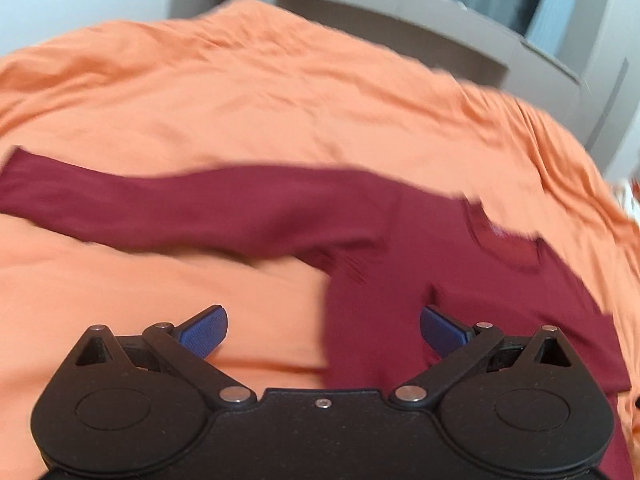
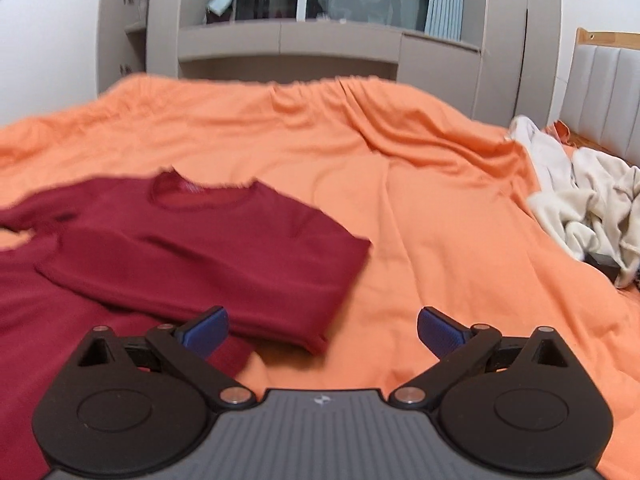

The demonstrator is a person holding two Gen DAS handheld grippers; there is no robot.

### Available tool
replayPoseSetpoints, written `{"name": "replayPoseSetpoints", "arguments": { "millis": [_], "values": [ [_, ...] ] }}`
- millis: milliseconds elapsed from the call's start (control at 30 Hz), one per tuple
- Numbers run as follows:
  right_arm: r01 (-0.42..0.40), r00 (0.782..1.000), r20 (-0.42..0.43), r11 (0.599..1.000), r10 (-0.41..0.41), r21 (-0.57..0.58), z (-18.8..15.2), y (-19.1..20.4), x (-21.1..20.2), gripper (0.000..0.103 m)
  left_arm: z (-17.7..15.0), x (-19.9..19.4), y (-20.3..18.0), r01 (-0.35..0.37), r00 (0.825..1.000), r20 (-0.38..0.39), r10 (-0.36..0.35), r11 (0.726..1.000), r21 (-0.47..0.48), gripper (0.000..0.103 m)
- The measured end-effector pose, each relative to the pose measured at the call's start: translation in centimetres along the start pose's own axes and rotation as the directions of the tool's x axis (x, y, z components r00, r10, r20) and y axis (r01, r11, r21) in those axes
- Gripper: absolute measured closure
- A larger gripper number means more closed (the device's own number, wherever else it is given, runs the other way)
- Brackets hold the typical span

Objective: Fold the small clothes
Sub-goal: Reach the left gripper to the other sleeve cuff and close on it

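With both the left gripper (image 1: 324,330) and right gripper (image 2: 323,330) wide open and empty, I should pinch the maroon shirt's (image 2: 208,248) outstretched sleeve (image 1: 160,204) at frame left by its cuff and fold it flat across the body.

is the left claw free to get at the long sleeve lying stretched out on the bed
Probably yes. The left claw is open and empty, and the maroon shirt's sleeve lies flat on the orange sheet with nothing on it.

An orange-sheeted bed (image 2: 420,184) carries a maroon shirt (image 2: 208,248); cream clothes (image 2: 592,208) lie near.

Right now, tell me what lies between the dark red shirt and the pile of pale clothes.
Only bare orange bedsheet separates dark red shirt from pale clothes, seen in the right wrist view.
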State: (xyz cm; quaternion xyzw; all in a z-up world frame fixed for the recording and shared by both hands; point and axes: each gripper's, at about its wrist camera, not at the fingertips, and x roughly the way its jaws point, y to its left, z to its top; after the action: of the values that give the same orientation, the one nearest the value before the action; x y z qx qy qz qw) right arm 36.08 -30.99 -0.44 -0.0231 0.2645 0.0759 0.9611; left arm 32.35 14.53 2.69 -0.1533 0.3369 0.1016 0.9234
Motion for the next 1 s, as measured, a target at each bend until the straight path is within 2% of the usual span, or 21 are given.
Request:
{"name": "replayPoseSetpoints", "arguments": {
  "millis": [67, 167, 333, 433, 600, 700, 800, 867, 933, 967, 1000],
  "values": [
    [-0.04, 0.998, 0.038, 0.999, 0.04, 0.01, 0.2, 0.6, -0.4, 0.0, 0.6, -1.1, 2.4, -0.031, 0.998, 0.045, 0.032, 0.999, -0.036, 0.001],
    [-0.075, 0.993, 0.095, 0.997, 0.076, -0.009, 0.4, 1.8, -1.1, 0.0, 1.5, -2.1, 6.3, -0.113, 0.988, 0.092, 0.123, 0.987, -0.11, 0.001],
    [-0.102, 0.979, 0.174, 0.993, 0.109, -0.052, 0.6, 3.6, -1.9, 0.0, 2.4, -2.6, 13.2, -0.185, 0.96, 0.15, 0.235, 0.939, -0.289, 0.001],
    [-0.119, 0.972, 0.195, 0.991, 0.127, -0.053, 0.6, 4.2, -1.8, 0.0, 2.5, -2.2, 17.1, -0.161, 0.961, 0.145, 0.235, 0.903, -0.398, 0.001],
    [-0.117, 0.975, 0.182, 0.991, 0.127, -0.068, 0.3, 5.1, -1.2, 0.0, 2.2, -1.1, 20.9, -0.068, 0.97, 0.169, 0.174, 0.863, -0.5, 0.001],
    [-0.114, 0.979, 0.161, 0.991, 0.125, -0.076, 0.1, 5.4, -0.6, 0.0, 2.4, -0.6, 22.1, -0.02, 0.962, 0.221, 0.16, 0.848, -0.53, 0.001],
    [-0.114, 0.981, 0.148, 0.991, 0.124, -0.073, -0.1, 5.5, -0.2, 0.0, 2.8, 0.1, 23.0, -0.006, 0.95, 0.258, 0.177, 0.835, -0.55, 0.002],
    [-0.116, 0.982, 0.144, 0.991, 0.125, -0.07, -0.3, 5.5, -0.1, 0.0, 2.8, 0.3, 23.4, -0.005, 0.938, 0.285, 0.198, 0.829, -0.559, 0.01],
    [-0.117, 0.982, 0.144, 0.991, 0.126, -0.07, -0.3, 5.4, -0.1, 0.0, 2.8, 0.2, 23.5, -0.017, 0.928, 0.296, 0.226, 0.82, -0.573, 0.028],
    [-0.118, 0.981, 0.143, 0.99, 0.127, -0.071, -0.3, 5.4, -0.1, 0.0, 2.8, 0.2, 23.5, -0.015, 0.924, 0.304, 0.231, 0.819, -0.574, 0.034],
    [-0.118, 0.982, 0.144, 0.991, 0.127, -0.07, -0.3, 5.5, -0.1, 0.0, 2.8, 0.1, 23.6, -0.015, 0.921, 0.311, 0.235, 0.818, -0.576, 0.052]
  ]
}}
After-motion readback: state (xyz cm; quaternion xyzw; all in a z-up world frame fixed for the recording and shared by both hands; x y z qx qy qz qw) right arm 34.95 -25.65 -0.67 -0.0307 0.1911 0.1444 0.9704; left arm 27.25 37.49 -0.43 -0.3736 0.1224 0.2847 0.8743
